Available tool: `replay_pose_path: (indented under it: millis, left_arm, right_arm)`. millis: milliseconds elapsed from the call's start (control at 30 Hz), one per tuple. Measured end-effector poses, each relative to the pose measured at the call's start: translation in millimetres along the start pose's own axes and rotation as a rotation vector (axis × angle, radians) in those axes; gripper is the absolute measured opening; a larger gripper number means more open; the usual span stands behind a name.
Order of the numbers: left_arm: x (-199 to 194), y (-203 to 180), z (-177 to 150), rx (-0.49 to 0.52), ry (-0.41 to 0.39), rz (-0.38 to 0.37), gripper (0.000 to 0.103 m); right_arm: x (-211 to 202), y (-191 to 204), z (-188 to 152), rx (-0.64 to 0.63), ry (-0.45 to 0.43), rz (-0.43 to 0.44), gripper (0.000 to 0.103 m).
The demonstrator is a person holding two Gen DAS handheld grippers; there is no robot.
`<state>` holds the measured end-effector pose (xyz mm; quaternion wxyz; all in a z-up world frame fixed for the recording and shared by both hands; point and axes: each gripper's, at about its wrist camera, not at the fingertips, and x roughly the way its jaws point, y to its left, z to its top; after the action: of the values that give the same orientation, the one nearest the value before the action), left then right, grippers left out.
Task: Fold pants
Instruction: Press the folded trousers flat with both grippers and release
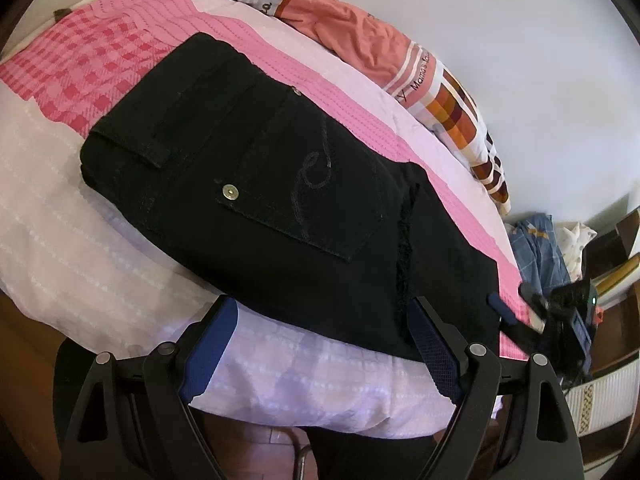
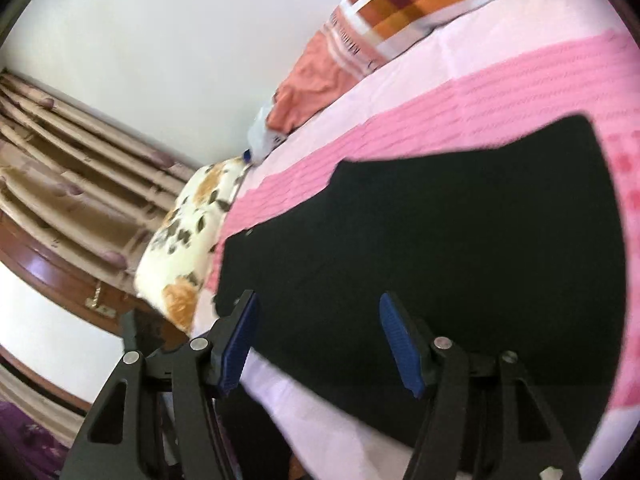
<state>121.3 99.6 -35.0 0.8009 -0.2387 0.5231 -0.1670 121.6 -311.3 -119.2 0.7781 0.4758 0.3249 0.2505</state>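
Note:
Black pants (image 1: 280,200) lie folded on the pink bedspread (image 1: 100,72), back pocket and a metal button facing up. My left gripper (image 1: 322,300) is open at the bed's near edge, its right fingertip over the pants' near hem and nothing gripped. In the right wrist view the pants (image 2: 440,260) fill the middle as a flat dark shape. My right gripper (image 2: 318,296) stands open just above their near edge, with the blue pads apart and cloth below them, not pinched. The right gripper (image 1: 514,300) also shows at the pants' right end in the left wrist view.
A crumpled orange and checked quilt (image 1: 400,48) lies along the wall side of the bed. A floral pillow (image 2: 192,232) sits at the head, with beige curtains (image 2: 60,184) behind. Blue checked cloth (image 1: 536,248) and wooden shelves (image 1: 616,264) stand past the bed's right end.

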Motion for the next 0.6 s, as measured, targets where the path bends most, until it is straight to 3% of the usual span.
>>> replay_pose_path:
  millis: [200, 267, 300, 400, 500, 600]
  left_arm:
    - [3, -11, -1, 0.032, 0.011, 0.008, 0.087]
    - [2, -16, 0, 0.054, 0.001, 0.009, 0.087]
    - [3, -19, 2, 0.064, -0.002, 0.009, 0.087]
    - [9, -29, 5, 0.088, 0.011, 0.007, 0.087]
    - [15, -44, 7, 0.118, 0.014, -0.013, 0.087]
    - [29, -67, 8, 0.164, 0.025, -0.042, 0.087]
  right_arm:
    - [8, -20, 27, -0.064, -0.032, -0.141, 0.060]
    - [11, -41, 32, -0.016, -0.007, -0.175, 0.059]
    - [13, -54, 33, 0.026, 0.020, -0.170, 0.058]
    - [-9, -69, 36, 0.111, -0.015, -0.055, 0.056]
    - [-47, -85, 38, 0.182, -0.134, 0.050, 0.057]
    - [-72, -113, 44, 0.268, -0.216, 0.074, 0.059]
